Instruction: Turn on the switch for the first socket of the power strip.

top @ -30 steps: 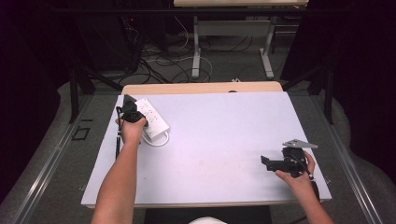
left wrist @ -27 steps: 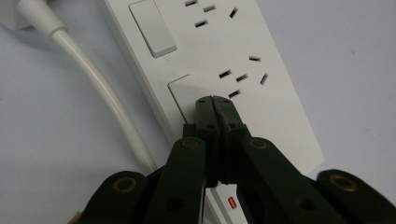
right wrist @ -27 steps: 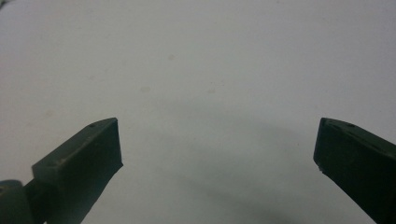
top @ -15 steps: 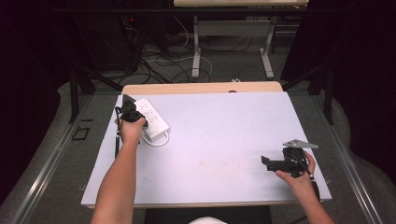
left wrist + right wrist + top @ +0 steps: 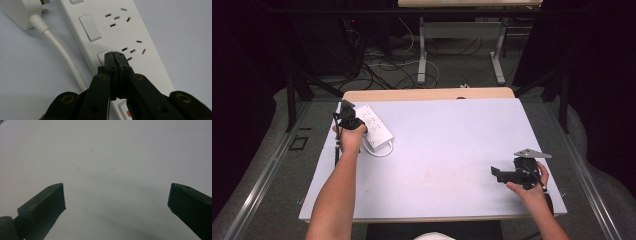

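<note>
1. With its jaws pressed together into one blunt tip, the left gripper (image 5: 115, 55) bears on a rocker switch (image 5: 103, 55) of the white plastic power strip (image 5: 374, 125) — at the table's (image 5: 452, 150) far-left corner.
2. Right gripper (image 5: 116, 197) — jaws spread, idle above bare tabletop, well apart.

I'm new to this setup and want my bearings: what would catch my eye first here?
The white power strip at the table's far left, with the left gripper shut, its tips on one of the rocker switches. Beside it lie the strip's white plug and cable. The right gripper hovers open over bare table at the near right.
</note>
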A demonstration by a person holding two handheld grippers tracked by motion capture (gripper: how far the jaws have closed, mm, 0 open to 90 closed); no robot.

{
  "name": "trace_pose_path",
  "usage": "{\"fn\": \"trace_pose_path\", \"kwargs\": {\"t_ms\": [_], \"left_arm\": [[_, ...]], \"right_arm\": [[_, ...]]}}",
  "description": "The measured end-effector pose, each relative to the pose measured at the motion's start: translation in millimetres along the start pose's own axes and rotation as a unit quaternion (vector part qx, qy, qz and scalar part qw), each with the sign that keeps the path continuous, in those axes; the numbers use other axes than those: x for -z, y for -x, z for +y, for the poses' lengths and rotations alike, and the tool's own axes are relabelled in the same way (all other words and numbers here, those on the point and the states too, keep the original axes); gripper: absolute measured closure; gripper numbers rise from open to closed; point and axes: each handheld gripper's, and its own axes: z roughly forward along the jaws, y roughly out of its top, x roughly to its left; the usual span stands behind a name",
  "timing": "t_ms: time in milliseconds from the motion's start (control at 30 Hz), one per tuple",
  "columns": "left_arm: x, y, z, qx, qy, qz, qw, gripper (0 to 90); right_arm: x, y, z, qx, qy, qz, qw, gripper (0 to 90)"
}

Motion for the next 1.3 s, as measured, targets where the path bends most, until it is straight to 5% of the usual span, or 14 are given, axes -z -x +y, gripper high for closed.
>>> {"fn": "trace_pose_path", "kwargs": {"t_ms": [333, 800, 1033, 1133, 1300], "left_arm": [[-4.1, 1.3, -1.9, -0.012, 0.001, 0.009, 0.9999, 90.0], [-4.2, 2.6, -2.1, -0.021, -0.001, -0.003, 0.9998, 90.0], [-4.5, 4.2, -5.3, -0.041, 0.005, 0.031, 0.9987, 90.0], [-4.5, -0.8, -6.9, -0.022, 0.014, 0.014, 0.9996, 90.0], [-2.8, 0.2, -6.8, -0.025, 0.010, 0.008, 0.9996, 90.0]], "right_arm": [[0.0, 0.7, -0.6, -0.002, -0.001, 0.000, 1.0000, 0.5], [-2.9, 0.6, -1.0, 0.000, -0.005, 0.002, 1.0000, 0.5], [-2.4, 1.6, -1.6, -0.001, -0.006, 0.002, 1.0000, 0.6], [-2.5, 2.4, -2.0, 0.000, -0.006, 0.002, 1.0000, 0.6], [-2.1, 2.1, -0.9, -0.001, -0.003, 0.001, 1.0000, 0.6]]}}
